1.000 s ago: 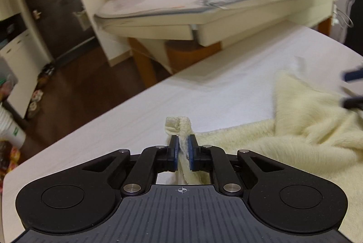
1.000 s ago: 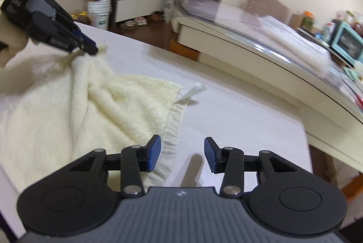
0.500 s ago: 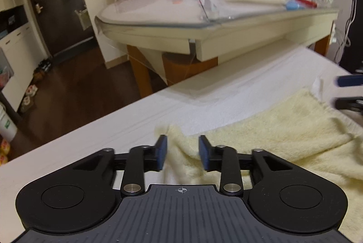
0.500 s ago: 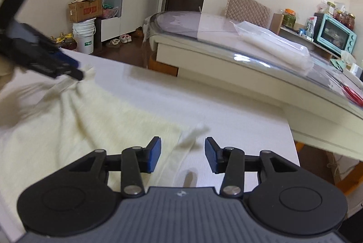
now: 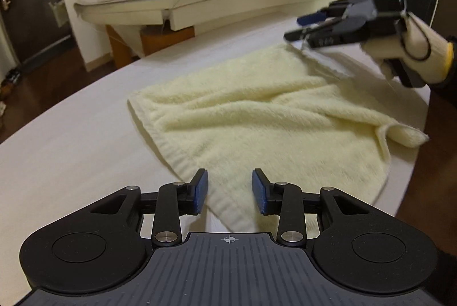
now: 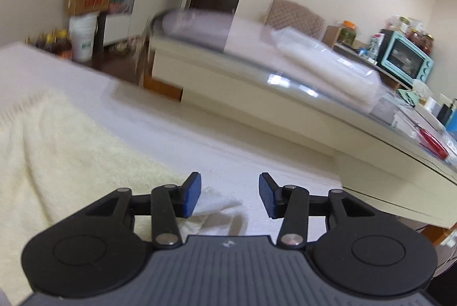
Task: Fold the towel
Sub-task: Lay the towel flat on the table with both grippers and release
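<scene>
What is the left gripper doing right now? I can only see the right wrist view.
Observer: The left gripper is open, its jaws having just been opening; a corner of the towel lies loose between them.
Operator: Is the towel flat?
Observer: No, rumpled across its middle, one corner flipped over near the table edge.
Operator: Where's my gripper?
Observer: The right gripper hangs open over the far corner, in a gloved hand.

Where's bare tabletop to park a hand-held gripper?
Free: the white table left of the towel, out to its near-left edge, and the strip beyond the towel's far edge toward the glass-topped table. Crowded: the right side, where the towel reaches the table edge below the right hand-held gripper.
</scene>
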{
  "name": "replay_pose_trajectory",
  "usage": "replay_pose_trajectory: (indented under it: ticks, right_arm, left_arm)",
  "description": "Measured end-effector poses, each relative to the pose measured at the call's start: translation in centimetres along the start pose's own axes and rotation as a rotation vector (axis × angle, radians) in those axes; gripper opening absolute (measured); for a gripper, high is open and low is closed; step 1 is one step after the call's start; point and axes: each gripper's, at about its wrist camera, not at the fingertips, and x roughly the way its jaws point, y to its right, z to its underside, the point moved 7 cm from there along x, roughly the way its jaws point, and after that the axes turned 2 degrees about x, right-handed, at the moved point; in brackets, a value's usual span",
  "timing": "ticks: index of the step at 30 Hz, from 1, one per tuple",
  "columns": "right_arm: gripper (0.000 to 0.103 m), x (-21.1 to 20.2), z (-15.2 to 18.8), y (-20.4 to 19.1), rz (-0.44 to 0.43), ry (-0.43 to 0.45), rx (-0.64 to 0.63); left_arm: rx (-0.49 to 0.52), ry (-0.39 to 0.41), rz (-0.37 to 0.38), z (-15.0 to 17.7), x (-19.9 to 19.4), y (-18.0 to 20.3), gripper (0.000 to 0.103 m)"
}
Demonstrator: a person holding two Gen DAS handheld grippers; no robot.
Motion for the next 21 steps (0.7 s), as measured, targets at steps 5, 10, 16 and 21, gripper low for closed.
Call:
replay_pose_trajectory:
  ticks: [5,10,16,21]
  right_arm:
    - [0.048,-5.8,0.9,-1.4,-0.104,0.06,0.048]
    - [0.049,-12.9,3.8,-4.2,-0.211,0.1,0.017]
    - [0.047,-19.2,8.1,-8.7,-0.296,0.074,-0.149]
    - [0.044,-19.5,11.4,-11.5,-0.277,0.019,-0.352]
  left_arm:
    - [0.084,-0.016,-0.066,1.7,-1.8,0.5,0.043]
    - [0.133,-0.021,-0.116,2.2,-2.4,0.3,0.044]
    - [0.146,-0.035,-0.152,2.9,-3.3,0.0,0.044]
    - [0.134,-0.036,-0.164,3.2,-3.6,-0.3,0.045]
